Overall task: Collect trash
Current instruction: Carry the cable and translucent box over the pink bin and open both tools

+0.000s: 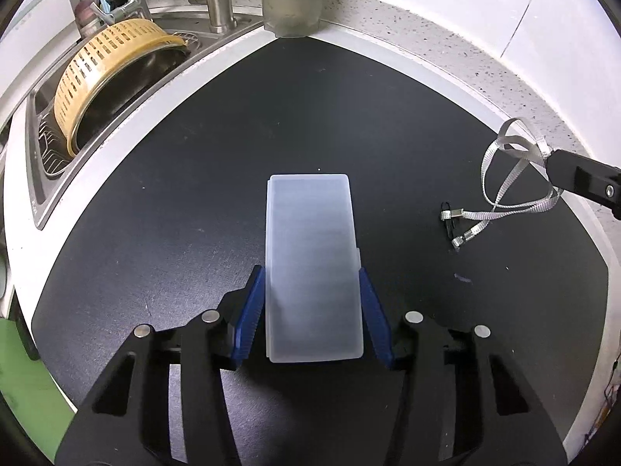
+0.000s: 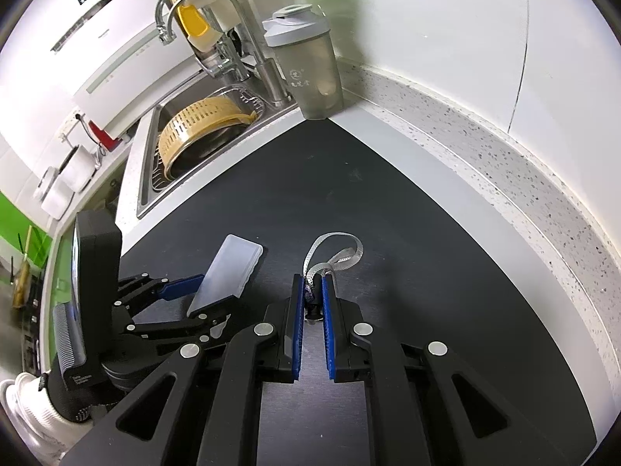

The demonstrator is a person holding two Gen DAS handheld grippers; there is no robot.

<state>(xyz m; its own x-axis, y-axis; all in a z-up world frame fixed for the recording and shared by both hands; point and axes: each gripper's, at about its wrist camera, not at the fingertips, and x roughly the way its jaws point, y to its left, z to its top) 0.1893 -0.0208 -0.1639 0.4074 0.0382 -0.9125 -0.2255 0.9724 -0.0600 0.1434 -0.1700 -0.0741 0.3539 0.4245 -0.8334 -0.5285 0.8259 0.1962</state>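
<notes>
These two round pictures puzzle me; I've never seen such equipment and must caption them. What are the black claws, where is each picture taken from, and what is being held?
The claws are two-finger grippers, one in each of a person's hands; there is no robot arm. Each carries a wide-angle camera looking along its fingers, which gives the round pictures.

In the left wrist view, the left gripper is closed on a frosted plastic case above a black mat.

In the right wrist view, the right gripper pinches a silver strap. In the left view, the strap's clasp ends appear to lie on the mat.

Behind the mat, a grey shaker bottle stands on the counter, and a yellow colander sits in the sink.
</notes>
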